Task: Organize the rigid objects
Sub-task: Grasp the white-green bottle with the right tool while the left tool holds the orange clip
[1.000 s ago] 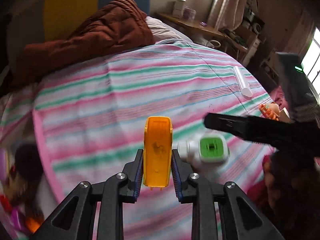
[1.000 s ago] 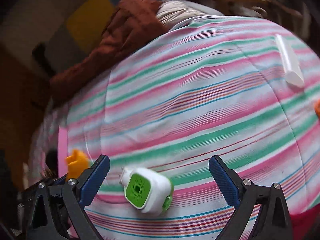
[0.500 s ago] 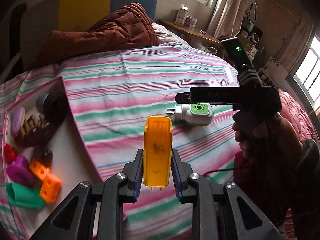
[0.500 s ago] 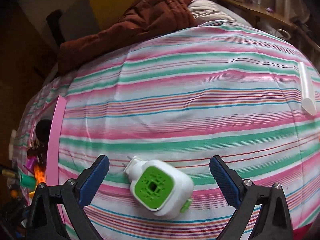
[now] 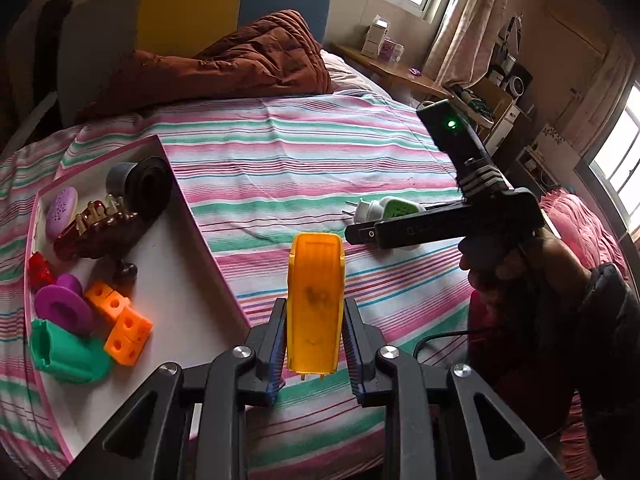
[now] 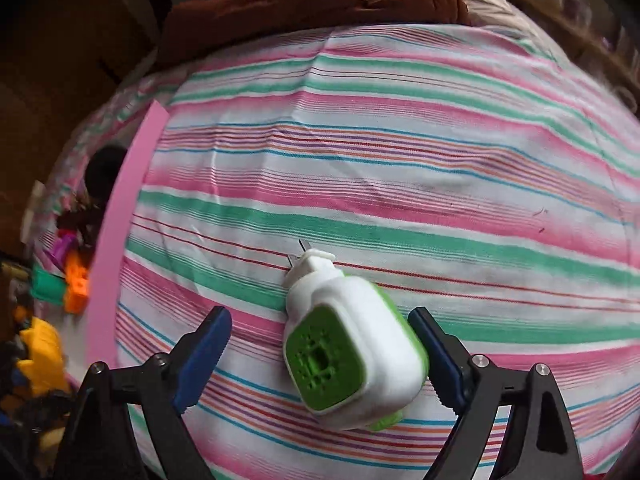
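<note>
Two grippers work over a striped bedspread. Held by the left gripper, an orange plastic piece stands upright between the jaws, pinched at both sides by the blue ribbed pads; it is smooth, boxy and rounded at its top. On the right gripper the jaws stand wide and have just been closing, and a white-and-green plug-in device lies between them on the bed. The right pad sits just beside its green edge, while the left pad is well clear of it. This device is glossy, rounded plastic with a perforated green face and two metal prongs pointing away.

Left of the orange piece lies a white tray with a pink rim, holding orange holed cubes, a green plastic shape, a purple disc, a dark roll and other small items. A rust-brown quilt is bunched at the head of the bed, with windows and a cluttered desk beyond.
</note>
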Motion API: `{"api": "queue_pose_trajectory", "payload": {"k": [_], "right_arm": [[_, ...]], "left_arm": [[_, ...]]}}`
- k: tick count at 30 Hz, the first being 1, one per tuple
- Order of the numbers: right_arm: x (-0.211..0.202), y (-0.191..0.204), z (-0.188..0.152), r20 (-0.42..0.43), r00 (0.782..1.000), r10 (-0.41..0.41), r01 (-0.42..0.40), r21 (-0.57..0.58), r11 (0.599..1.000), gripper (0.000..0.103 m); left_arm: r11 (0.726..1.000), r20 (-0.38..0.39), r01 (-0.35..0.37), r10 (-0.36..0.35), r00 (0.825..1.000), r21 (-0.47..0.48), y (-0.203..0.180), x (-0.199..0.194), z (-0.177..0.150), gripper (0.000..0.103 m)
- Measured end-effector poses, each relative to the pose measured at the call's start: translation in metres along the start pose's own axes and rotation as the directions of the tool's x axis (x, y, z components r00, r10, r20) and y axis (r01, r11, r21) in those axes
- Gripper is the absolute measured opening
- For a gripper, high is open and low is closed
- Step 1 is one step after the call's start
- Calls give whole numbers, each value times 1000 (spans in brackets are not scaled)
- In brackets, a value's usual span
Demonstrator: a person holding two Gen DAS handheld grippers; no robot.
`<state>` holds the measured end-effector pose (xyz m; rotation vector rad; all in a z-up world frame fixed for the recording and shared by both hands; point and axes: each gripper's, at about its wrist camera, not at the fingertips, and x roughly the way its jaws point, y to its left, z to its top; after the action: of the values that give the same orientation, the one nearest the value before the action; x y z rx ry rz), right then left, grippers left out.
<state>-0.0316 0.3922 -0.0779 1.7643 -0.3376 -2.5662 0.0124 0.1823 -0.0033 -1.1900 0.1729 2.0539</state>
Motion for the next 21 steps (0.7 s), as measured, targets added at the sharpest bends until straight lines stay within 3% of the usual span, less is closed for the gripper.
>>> {"api": "queue_pose_trajectory", "payload": {"k": [7, 13, 21], "right_arm": [[7, 12, -6, 5, 994, -113, 113, -102, 988, 90], [7, 7, -8, 0, 994, -114, 113, -90, 990, 88], [1, -3, -9, 7, 995, -103, 103, -54, 993, 83]], "left_arm": [[999, 40, -49, 49, 998, -8, 7, -11, -4, 25], [993, 68, -118, 118, 991, -7, 14, -19, -8, 25], [989, 62, -147, 148, 987, -27, 27, -20, -15, 26]]}}
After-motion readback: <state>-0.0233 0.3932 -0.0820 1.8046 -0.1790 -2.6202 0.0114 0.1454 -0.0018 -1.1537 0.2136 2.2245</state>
